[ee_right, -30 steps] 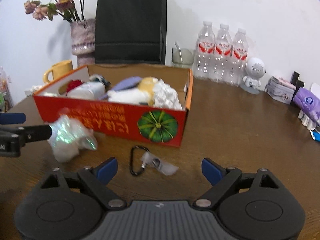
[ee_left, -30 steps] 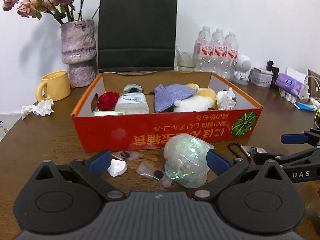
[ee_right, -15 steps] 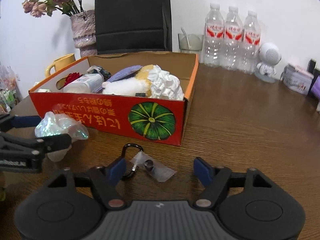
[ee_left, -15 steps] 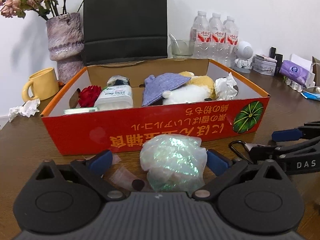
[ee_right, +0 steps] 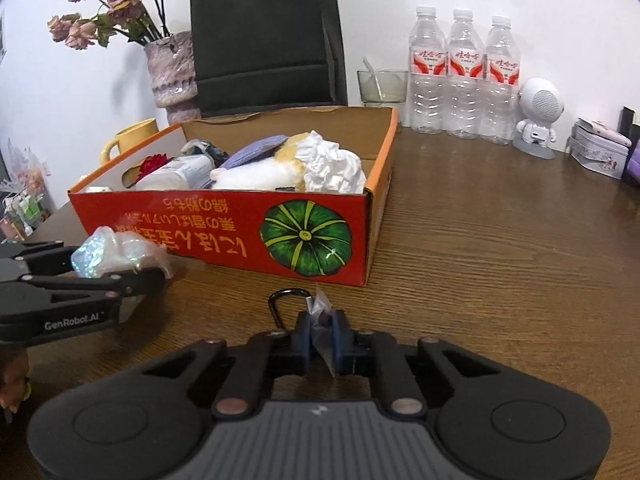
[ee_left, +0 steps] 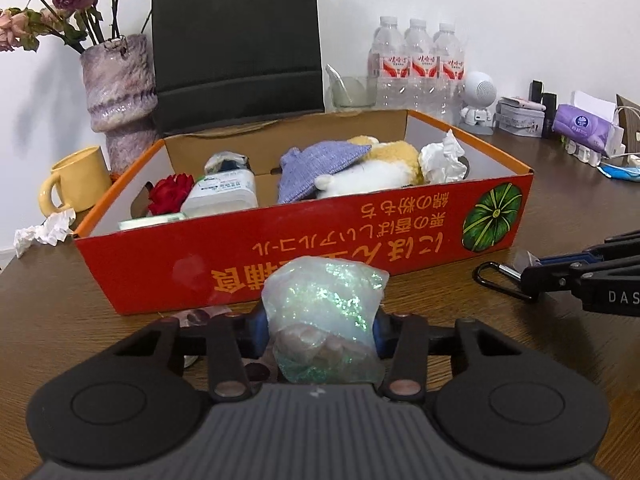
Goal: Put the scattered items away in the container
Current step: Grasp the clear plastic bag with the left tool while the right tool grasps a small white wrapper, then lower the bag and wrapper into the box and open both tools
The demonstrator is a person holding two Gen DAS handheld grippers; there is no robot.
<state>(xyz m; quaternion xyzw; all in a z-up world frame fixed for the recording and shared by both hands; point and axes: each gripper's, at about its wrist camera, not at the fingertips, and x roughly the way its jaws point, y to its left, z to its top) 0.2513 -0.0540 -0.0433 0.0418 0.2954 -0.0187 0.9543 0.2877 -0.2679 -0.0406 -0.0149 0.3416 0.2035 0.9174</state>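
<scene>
Grippers both at frame bottom centre. Left gripper (ee_left: 320, 330) jaws closing, pads pressing the glittery bag (ee_left: 325, 316), before the red box (ee_left: 360, 240). Right gripper (ee_right: 323, 338) clamped on small clear packet (ee_right: 322, 320); carabiner (ee_right: 286, 304) beside.

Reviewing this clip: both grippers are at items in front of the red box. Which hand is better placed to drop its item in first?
Probably the left. The left gripper is closing on the glittery bag right before the red box. The right gripper pinches a clear packet farther back.
</scene>
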